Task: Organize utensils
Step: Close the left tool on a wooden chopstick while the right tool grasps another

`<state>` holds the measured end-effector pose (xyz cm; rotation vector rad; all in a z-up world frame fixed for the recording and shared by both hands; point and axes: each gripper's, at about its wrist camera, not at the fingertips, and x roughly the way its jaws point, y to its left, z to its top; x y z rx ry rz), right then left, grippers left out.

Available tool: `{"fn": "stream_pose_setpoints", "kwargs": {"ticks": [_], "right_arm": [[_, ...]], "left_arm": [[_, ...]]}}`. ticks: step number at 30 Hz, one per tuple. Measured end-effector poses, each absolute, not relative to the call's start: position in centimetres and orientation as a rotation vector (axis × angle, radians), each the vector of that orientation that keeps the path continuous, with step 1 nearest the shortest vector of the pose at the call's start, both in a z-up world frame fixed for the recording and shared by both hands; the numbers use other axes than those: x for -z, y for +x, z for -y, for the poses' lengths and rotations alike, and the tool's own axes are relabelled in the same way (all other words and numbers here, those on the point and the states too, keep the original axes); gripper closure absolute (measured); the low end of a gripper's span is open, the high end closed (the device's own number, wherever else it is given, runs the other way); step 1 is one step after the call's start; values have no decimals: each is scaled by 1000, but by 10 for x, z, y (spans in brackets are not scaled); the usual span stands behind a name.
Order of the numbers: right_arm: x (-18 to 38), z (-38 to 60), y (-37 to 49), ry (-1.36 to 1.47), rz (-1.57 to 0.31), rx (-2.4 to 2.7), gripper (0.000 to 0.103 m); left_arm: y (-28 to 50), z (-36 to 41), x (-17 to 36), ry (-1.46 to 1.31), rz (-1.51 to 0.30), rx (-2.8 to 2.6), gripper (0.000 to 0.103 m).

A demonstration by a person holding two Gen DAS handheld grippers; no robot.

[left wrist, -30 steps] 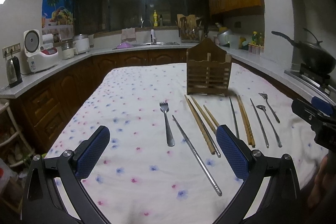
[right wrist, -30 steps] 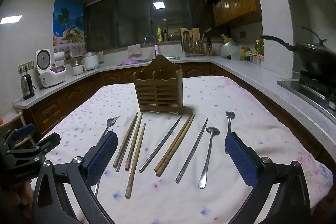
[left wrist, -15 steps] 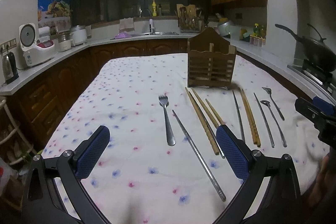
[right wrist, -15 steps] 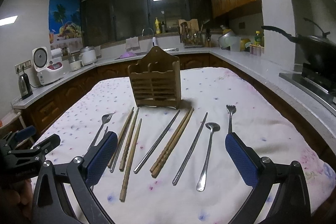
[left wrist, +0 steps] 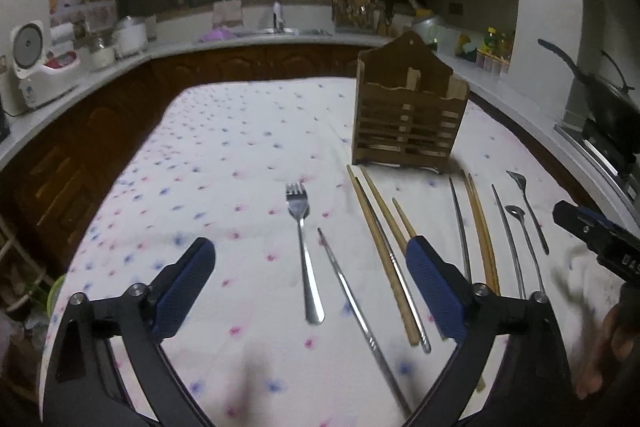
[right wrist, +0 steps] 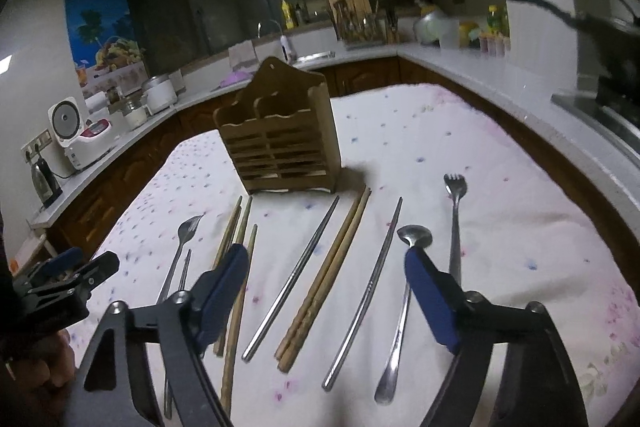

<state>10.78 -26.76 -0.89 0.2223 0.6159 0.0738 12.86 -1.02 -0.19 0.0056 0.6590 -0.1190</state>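
Observation:
A wooden utensil holder (left wrist: 408, 111) stands upright on the flowered tablecloth; it also shows in the right wrist view (right wrist: 280, 143). In front of it lie a fork (left wrist: 303, 247), metal chopsticks (left wrist: 360, 315), wooden chopsticks (left wrist: 384, 251), a spoon (right wrist: 400, 307) and a small fork (right wrist: 454, 223). A pair of wooden chopsticks (right wrist: 326, 279) and a metal chopstick (right wrist: 292, 279) lie between the right fingers. My left gripper (left wrist: 308, 291) is open and empty over the fork's handle. My right gripper (right wrist: 324, 291) is open and empty above the chopsticks.
The tablecloth (left wrist: 224, 163) covers a table ringed by kitchen counters. A rice cooker (left wrist: 36, 67) stands at left, a wok (left wrist: 600, 95) on the stove at right. The right gripper shows at the left view's right edge (left wrist: 600, 239).
Both grippers have moved forward and tilted down toward the utensils. The right gripper has rolled slightly. Both stay open.

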Motion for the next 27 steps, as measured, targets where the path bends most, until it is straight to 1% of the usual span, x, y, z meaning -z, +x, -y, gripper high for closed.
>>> {"fn": "stream_pose_setpoints", "kwargs": {"ticks": [1, 3, 7, 9, 13, 15, 17, 23, 27], "right_arm": [[10, 268, 113, 228, -627, -76, 28], [10, 271, 128, 250, -662, -82, 34], [12, 275, 155, 262, -711, -79, 38], [14, 277, 167, 265, -737, -75, 47], [25, 283, 194, 283, -797, -63, 54], [31, 286, 208, 293, -827, -59, 60], [39, 289, 221, 307, -859, -57, 61], [58, 296, 249, 333, -927, -37, 72], [64, 298, 259, 329, -952, -34, 74]], "left_arm": [[137, 11, 2, 6, -679, 125, 9], [153, 13, 3, 2, -717, 139, 14], [185, 20, 8, -9, -783, 162, 19], [203, 23, 10, -19, -816, 175, 24], [234, 32, 16, -12, -864, 191, 29], [247, 36, 19, -9, -888, 198, 32], [263, 40, 23, -3, -910, 202, 34], [300, 50, 38, -2, -975, 198, 44], [315, 59, 50, 17, -1010, 194, 49]]}}
